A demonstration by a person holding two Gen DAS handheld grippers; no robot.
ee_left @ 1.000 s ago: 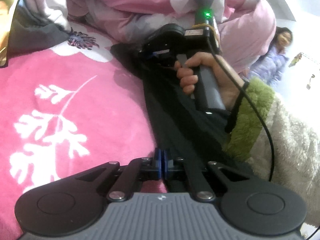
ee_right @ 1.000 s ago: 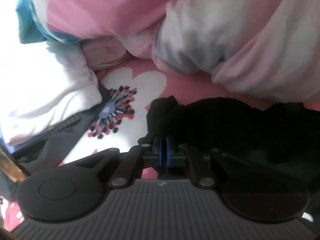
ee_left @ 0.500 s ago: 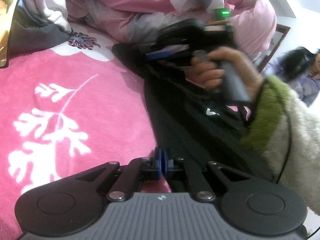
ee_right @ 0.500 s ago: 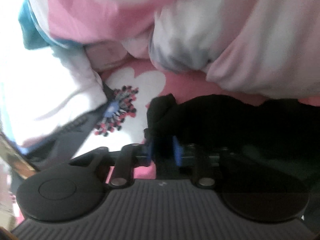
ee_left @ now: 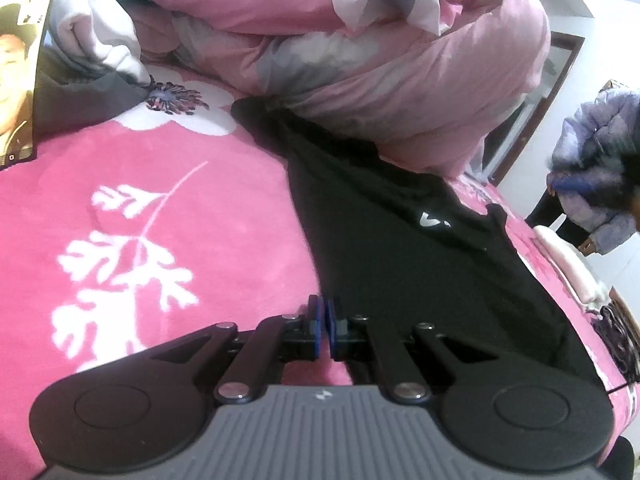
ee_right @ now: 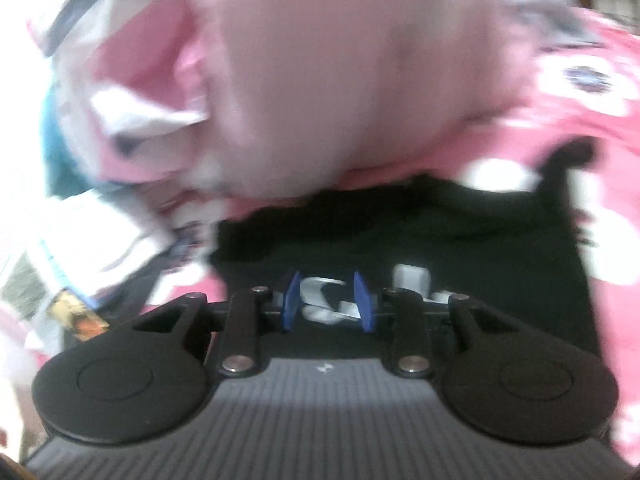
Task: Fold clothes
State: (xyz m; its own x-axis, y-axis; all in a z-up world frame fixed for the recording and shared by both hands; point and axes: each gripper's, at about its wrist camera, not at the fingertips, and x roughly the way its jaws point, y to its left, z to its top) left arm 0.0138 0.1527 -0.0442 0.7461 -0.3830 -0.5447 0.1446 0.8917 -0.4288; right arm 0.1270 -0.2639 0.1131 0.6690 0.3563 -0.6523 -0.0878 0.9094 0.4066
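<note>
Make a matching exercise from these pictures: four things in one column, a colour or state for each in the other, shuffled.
Things:
1. garment
2. blanket
3. left gripper
4. right gripper

Colour or state:
a. open
b. black with a white logo
c. shut
d. pink with white flowers

Pairs: 1-b, 2-d, 3-c, 4-a

light: even, soft indoor, shadows faint | left wrist view: sharp, black garment (ee_left: 400,248) lacks detail | right wrist view: heavy motion blur, duvet (ee_right: 320,80) smeared, white glare at left edge | both: fisheye bending at edges
</note>
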